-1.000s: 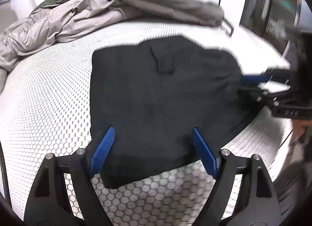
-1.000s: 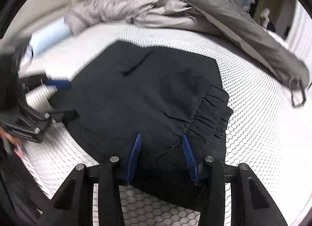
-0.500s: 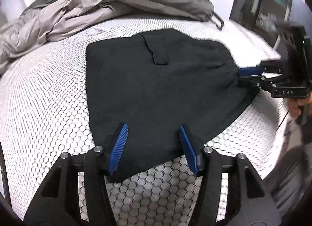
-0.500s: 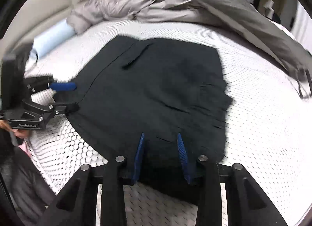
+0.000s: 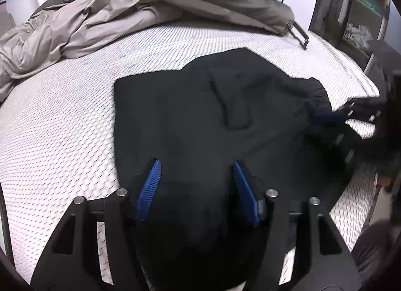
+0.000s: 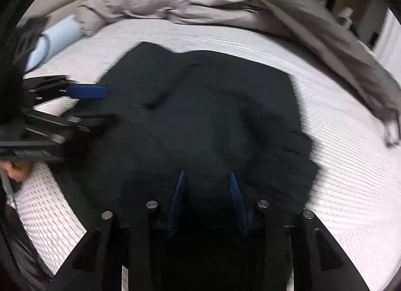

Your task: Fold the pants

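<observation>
Two tongs at work on black pants (image 5: 200,115), spread flat in the middle of a bed (image 5: 62,140) with a white honeycomb cover. Left tongs (image 5: 196,185) over the near edge of the pants, at middling width and opening, with dark cloth filling the gap between the blue pads (image 5: 150,183). Impossible to tell whether those pads press on the cloth. Right tongs (image 6: 206,193) over the near edge at the other side, set narrow, closed on a bunch of pants cloth between the pads. Seen from the right wrist, left tongs at the far left, upper pad above the pants' edge and lower finger beneath it. Pocket outline (image 5: 233,110) facing up on the pants. Rumpled grey bedding (image 5: 87,22) heaped along the far side of the bed, well apart from the pants. Pale blue roll (image 6: 55,40) at the bed's far left corner in the right wrist view. Both views blurred.
</observation>
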